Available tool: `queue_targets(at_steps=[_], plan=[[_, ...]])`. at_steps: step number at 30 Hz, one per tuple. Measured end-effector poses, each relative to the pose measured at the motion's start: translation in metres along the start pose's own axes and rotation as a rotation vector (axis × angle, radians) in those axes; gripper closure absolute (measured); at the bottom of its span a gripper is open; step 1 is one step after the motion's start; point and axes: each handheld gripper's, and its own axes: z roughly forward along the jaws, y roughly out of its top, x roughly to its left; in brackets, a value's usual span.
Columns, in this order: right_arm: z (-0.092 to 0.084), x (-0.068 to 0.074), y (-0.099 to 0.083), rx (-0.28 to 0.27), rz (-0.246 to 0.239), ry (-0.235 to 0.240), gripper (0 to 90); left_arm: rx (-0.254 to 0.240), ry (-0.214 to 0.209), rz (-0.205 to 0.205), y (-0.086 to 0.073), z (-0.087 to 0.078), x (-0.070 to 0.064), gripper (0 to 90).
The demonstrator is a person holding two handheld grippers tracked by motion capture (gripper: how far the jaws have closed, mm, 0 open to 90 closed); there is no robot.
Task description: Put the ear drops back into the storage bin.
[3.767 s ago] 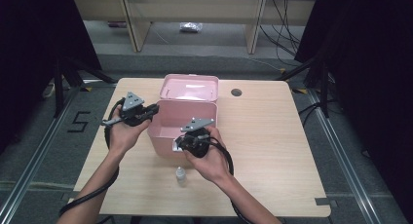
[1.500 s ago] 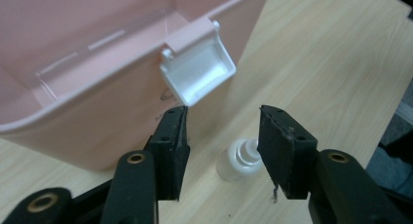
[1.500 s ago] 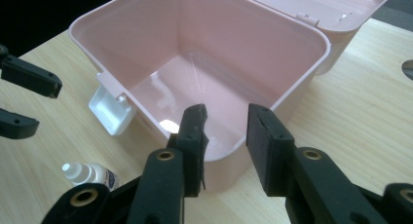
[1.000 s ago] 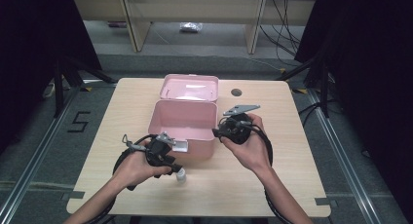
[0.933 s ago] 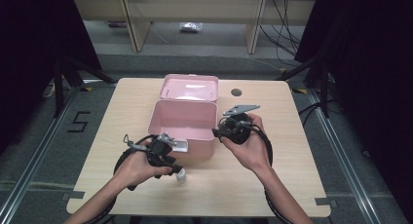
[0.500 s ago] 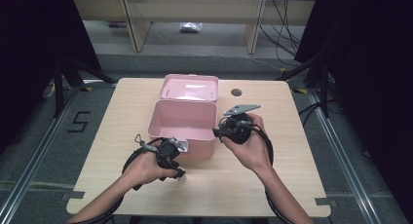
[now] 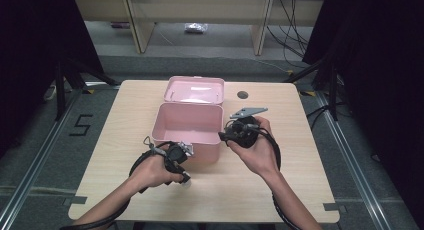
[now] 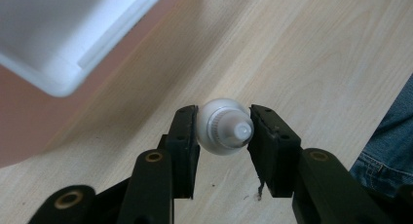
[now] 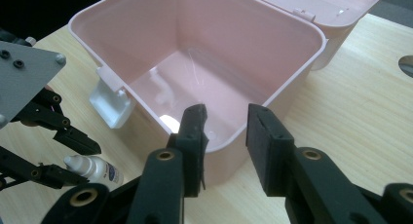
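A small white dropper bottle [image 8: 225, 127] stands between the jaws of my left gripper [image 8: 224, 118], its cap towards the camera. The jaws have just been closing and both pads now touch its sides. From above, my left gripper [image 7: 183, 179] is low over the table just in front of the open pink box [image 7: 200, 152], with the bottle [image 7: 186, 183] at its tip. The bottle [image 9: 92, 169] carries a blue label. My right gripper [image 7: 224, 135] hovers at the box's front right corner. It [image 9: 226, 112] is open, and the box rim [image 9: 311, 34] passes under its jaws.
The box is empty, its lid [image 7: 195, 87] is folded back and a white latch [image 9: 109, 104] hangs from its front wall. A dark round hole [image 7: 243, 95] sits in the wooden table behind the box. The person's jeans [image 8: 384, 151] are at the table's near edge.
My left gripper has slid right along the box front and its jaws now bracket the bottle. The right gripper has held still over the last second.
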Motion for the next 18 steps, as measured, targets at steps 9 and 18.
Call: queue_targets(at_steps=[9,18], plan=[[0.003,0.003,-0.001,-0.022,0.023,-0.006,68.9,0.023,0.002,0.024,0.004,-0.001,0.0,64.9],[0.003,0.0,-0.001,-0.012,-0.017,-0.001,68.7,0.055,0.002,0.046,0.012,-0.001,0.0,66.0]])
